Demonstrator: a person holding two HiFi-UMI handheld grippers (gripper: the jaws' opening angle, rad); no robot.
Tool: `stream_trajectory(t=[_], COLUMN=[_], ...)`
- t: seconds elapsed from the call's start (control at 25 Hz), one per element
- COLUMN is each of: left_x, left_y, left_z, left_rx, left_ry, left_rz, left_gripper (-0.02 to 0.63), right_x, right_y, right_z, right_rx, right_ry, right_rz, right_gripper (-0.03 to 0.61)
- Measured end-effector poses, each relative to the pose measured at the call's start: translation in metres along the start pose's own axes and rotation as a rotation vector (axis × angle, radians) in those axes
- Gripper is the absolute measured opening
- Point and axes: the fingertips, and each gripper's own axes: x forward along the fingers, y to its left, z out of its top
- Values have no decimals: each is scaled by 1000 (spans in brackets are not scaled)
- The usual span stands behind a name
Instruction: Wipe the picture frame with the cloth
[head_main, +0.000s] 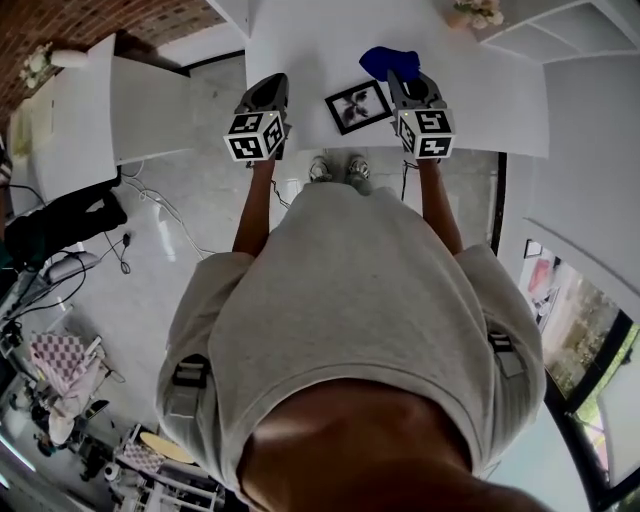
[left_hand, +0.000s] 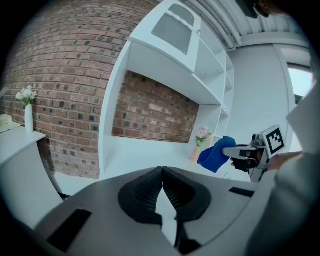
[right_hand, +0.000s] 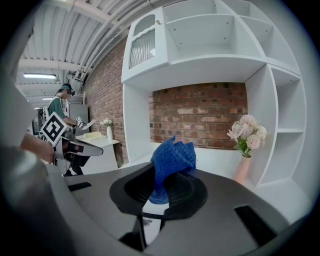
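Observation:
A small dark picture frame (head_main: 358, 106) lies flat on the white table (head_main: 300, 40), near its front edge. My right gripper (head_main: 401, 76) hovers just right of the frame, shut on a bunched blue cloth (head_main: 388, 60). In the right gripper view the blue cloth (right_hand: 171, 160) sticks up from between the jaws of the right gripper (right_hand: 167, 186). My left gripper (head_main: 271, 84) is held left of the frame, above the table edge. Seen in the left gripper view, the left gripper (left_hand: 162, 173) is shut with nothing in it. That view also has the cloth (left_hand: 215, 154) off to the right.
A vase of pink flowers (right_hand: 246, 139) stands at the back right of the table (head_main: 478, 12), under white wall shelves (right_hand: 210, 45). A white side cabinet (head_main: 75, 120) with another vase (left_hand: 28, 107) is to the left. Cables (head_main: 165, 210) trail on the floor. A person (right_hand: 60, 106) stands far off.

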Motion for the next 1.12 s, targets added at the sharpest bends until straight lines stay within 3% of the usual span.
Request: stream_trajectory(t=[0.68, 1.12], left_x=[-20, -52], left_y=[-2, 21], left_z=[-73, -88], left_rx=[-98, -158], left_ry=[88, 81], left_rz=[62, 146], left_gripper=[17, 17], right_x=[11, 56], right_y=[43, 99], right_z=[-73, -84], right_rx=[-44, -164], right_ry=[171, 231], right_rz=[162, 327], right_gripper=[55, 55])
